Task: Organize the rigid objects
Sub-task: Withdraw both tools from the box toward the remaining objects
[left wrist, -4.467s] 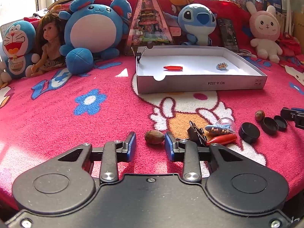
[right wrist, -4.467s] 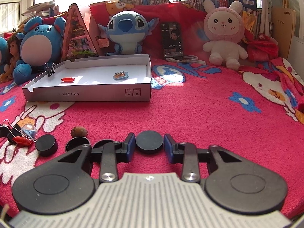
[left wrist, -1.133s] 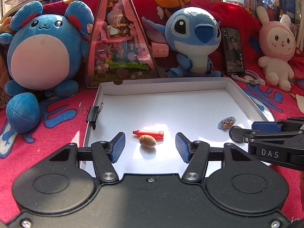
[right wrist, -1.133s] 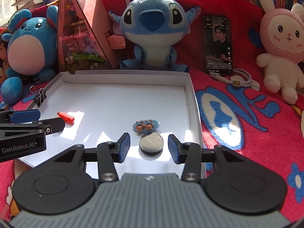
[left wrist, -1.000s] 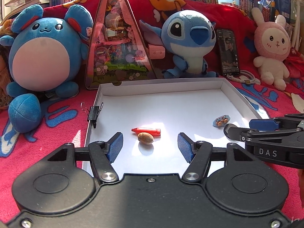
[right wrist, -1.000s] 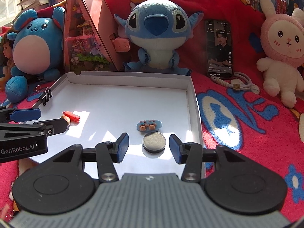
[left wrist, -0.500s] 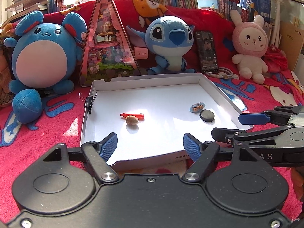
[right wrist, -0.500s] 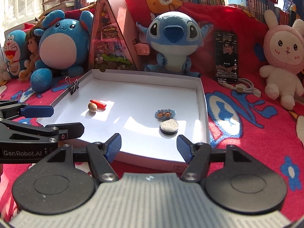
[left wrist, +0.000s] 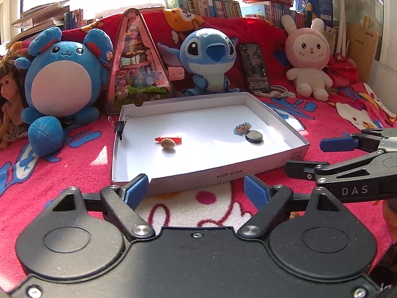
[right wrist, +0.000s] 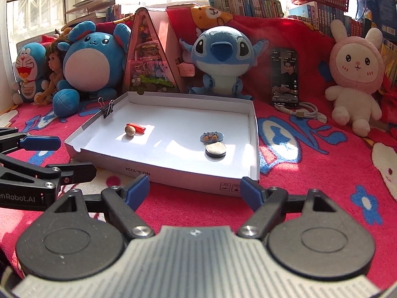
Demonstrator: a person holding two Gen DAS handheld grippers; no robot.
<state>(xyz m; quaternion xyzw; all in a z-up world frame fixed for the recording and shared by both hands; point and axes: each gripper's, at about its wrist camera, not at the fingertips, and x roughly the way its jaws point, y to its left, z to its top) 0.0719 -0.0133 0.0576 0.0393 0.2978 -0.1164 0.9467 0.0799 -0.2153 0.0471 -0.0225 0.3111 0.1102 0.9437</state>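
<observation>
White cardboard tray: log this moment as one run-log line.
left claw: open, empty | right claw: open, empty | white cardboard tray: holds brown nut, red crayon-shaped piece, black round disc, small blue charm

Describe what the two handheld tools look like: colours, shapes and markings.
Both are black with two round housings and blue finger pads. The left tool has a smooth black body and "GenRobot.AI" printed on its side; the right tool has a ribbed grey body and "DAS" on its side. No cables or sleeves show.

The nut (left wrist: 168, 143) and black disc (left wrist: 253, 137) now lie inside the white box (left wrist: 270, 116). Both tools, left tool (left wrist: 196, 190) and right tool (right wrist: 194, 190), have pulled back, jaws wide and empty.
</observation>
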